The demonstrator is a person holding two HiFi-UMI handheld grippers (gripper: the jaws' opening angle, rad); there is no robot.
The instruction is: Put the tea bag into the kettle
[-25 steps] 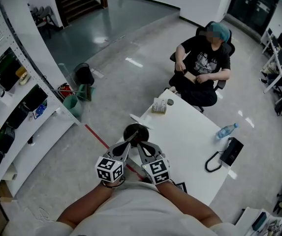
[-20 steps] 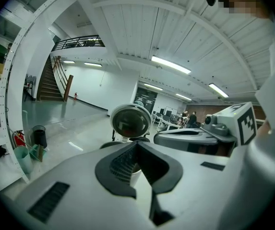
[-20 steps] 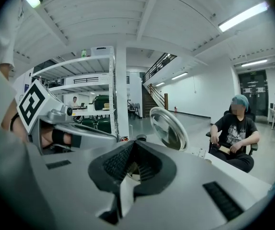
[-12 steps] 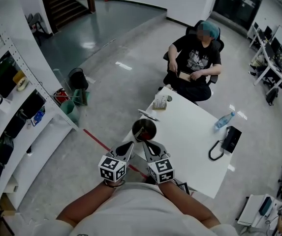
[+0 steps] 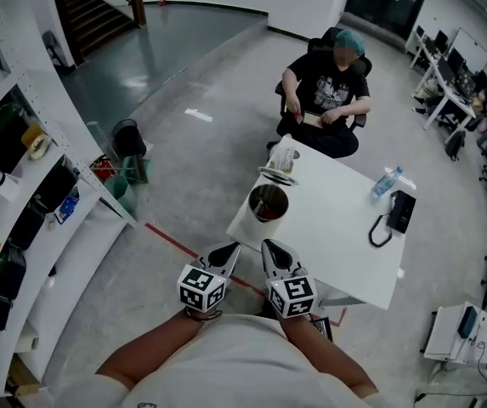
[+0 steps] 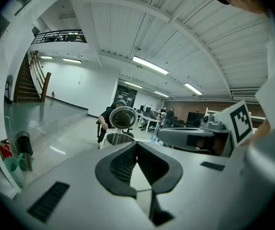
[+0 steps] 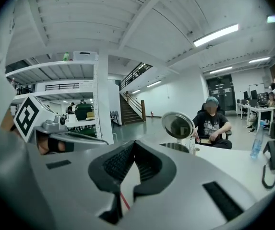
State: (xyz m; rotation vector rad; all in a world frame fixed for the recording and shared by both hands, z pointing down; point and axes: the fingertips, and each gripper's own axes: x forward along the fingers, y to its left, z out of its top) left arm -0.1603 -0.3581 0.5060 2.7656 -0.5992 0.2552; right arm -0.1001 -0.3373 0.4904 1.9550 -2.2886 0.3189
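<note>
The left gripper (image 5: 231, 249) and the right gripper (image 5: 271, 246) are hovering side by side, each clenching its fingers together on nothing. The kettle (image 5: 268, 203) is standing on the worktop (image 5: 336, 228) ahead of the fingers, apart from them, its lid tipped up.

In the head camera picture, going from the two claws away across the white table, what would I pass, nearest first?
kettle → small box → seated person
</note>
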